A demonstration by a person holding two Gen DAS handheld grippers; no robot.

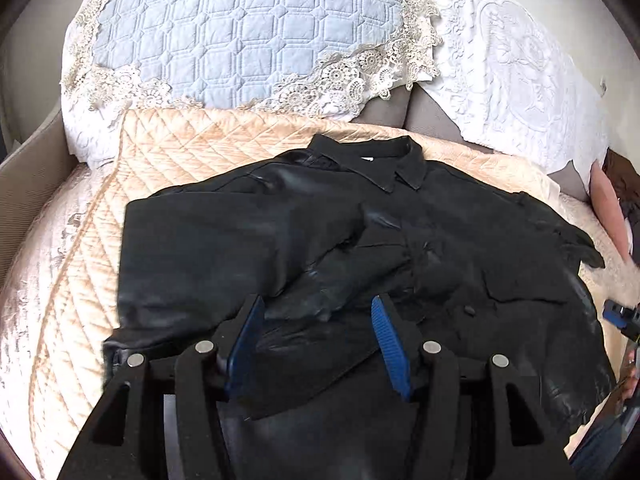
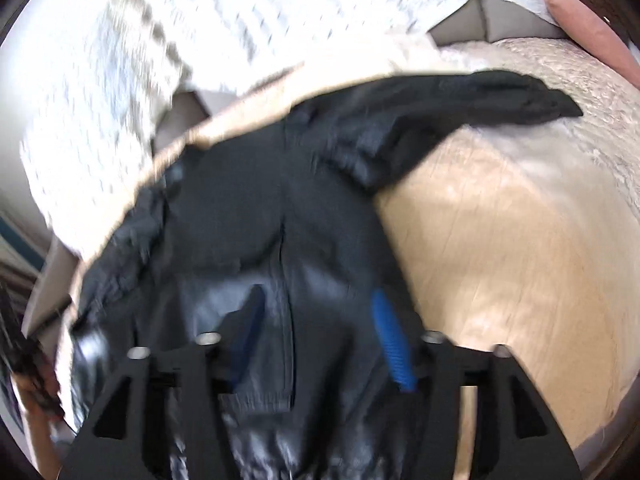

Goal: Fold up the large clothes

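Observation:
A black collared jacket (image 1: pixel 360 240) lies spread on a peach quilted cover (image 1: pixel 168 160), collar (image 1: pixel 384 164) at the far side. Its left sleeve is folded across the front. My left gripper (image 1: pixel 318 312) is open just above the jacket's lower front, nothing between the blue pads (image 1: pixel 386 340). In the blurred right wrist view the jacket (image 2: pixel 280 220) lies below my right gripper (image 2: pixel 316 312), which is open over the lower front by the centre seam. The right sleeve (image 2: pixel 480 92) stretches out to the far right. The right gripper also shows at the left wrist view's right edge (image 1: pixel 622 318).
A light blue quilted pillow with lace trim (image 1: pixel 248 32) and a white embroidered cloth (image 1: pixel 512 64) lie behind the jacket. A pink cushion (image 2: pixel 592 24) sits at the far right. The peach cover (image 2: pixel 520 260) extends right of the jacket.

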